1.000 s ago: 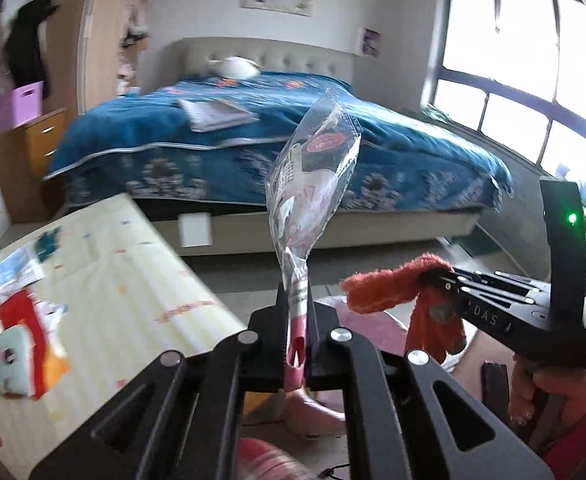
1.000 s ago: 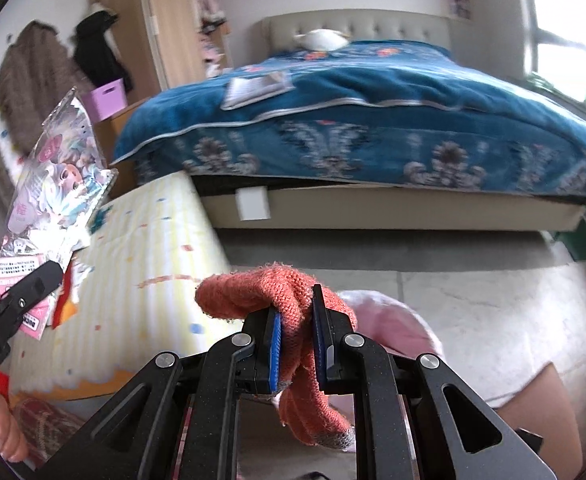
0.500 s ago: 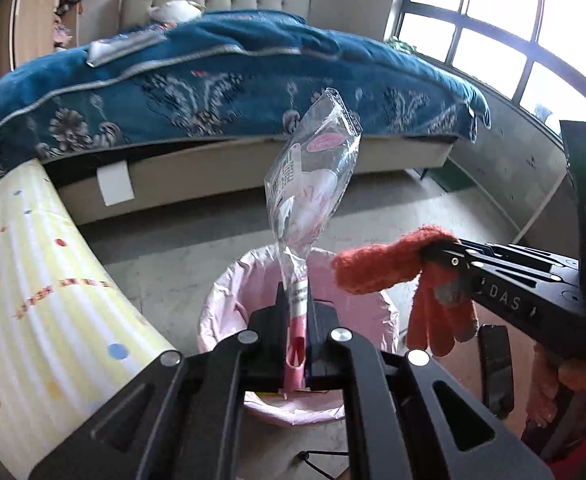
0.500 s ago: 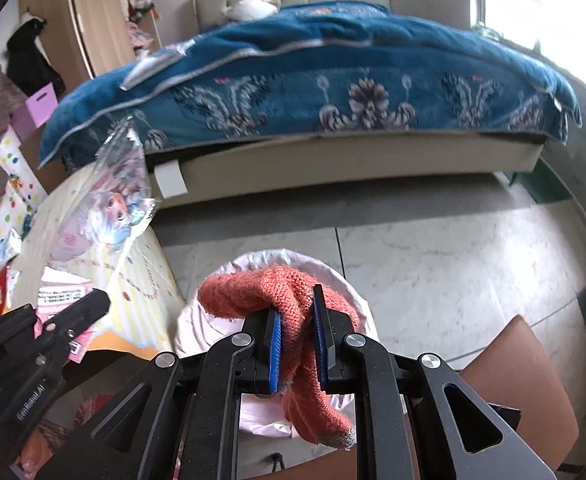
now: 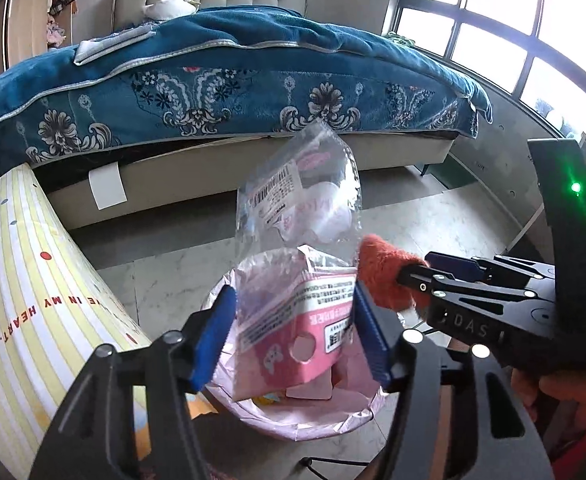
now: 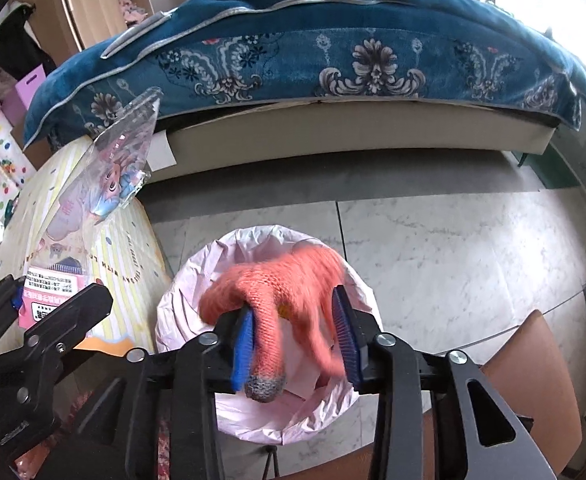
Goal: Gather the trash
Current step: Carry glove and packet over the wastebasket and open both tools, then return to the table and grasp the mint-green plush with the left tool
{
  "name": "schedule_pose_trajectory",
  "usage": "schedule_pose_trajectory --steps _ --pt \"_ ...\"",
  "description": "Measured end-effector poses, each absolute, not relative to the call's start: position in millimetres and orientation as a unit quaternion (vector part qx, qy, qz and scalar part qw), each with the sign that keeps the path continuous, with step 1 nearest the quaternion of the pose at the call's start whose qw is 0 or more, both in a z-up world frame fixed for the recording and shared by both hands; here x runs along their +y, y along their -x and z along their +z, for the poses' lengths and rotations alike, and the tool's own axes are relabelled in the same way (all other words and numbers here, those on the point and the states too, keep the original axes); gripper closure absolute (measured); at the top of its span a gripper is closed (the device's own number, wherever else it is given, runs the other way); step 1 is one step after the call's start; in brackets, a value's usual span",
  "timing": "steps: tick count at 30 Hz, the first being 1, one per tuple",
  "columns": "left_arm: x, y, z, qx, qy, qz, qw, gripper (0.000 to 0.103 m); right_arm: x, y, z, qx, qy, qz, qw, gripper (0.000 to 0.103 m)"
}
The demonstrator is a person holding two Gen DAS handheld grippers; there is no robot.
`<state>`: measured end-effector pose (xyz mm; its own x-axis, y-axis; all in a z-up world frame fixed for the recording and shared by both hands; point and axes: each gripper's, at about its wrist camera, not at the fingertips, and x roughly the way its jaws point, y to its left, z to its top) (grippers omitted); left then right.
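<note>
**Two pieces of trash let go over the bin**

Both grippers sit above the pink-lined trash bin, and I read that as the reason for everything else in view: I have each piece lined up over the opening so it drops inside rather than onto the marble floor.

My left gripper has its jaws spread wide. The clear plastic wrapper, with its pink printed card at the bottom, stands between the blue pads and touches neither as far as I can see, though the film is transparent and I can't rule out contact at the right edge. It tilts upright over the bin's mouth, directly above the liner, so I judge it free and about to fall in.

My right gripper is open as well. The orange knit glove is draped across the gap, one finger with a grey tip hanging down against the left pad, the rest blurred, which suggests it is slipping. It hangs squarely over the bin opening.

Beside the bin stands the yellow striped table, close on the left, so I keep both drops toward the bin's centre. The bed with the blue patterned blanket lies well behind.

Paper scraps already lie inside the liner.
</note>
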<state>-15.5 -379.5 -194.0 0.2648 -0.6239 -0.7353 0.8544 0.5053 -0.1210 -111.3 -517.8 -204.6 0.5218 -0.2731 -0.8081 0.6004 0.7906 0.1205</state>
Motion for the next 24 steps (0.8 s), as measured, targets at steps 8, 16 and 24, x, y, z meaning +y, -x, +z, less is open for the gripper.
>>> schedule_pose_trajectory --steps 8,16,24 --pt "-374.6 15.1 -187.9 0.374 -0.145 -0.468 0.787 0.025 -515.9 109.6 -190.6 0.403 -0.188 -0.264 0.856 0.044" --pt "-360.6 19.3 -169.1 0.351 -0.141 -0.467 0.799 0.015 -509.2 118.1 -166.8 0.380 -0.183 -0.270 0.866 0.042" --pt "-346.3 17.4 -148.7 0.335 -0.122 -0.461 0.813 0.011 -499.3 131.6 -140.6 0.344 -0.180 -0.282 0.877 0.042"
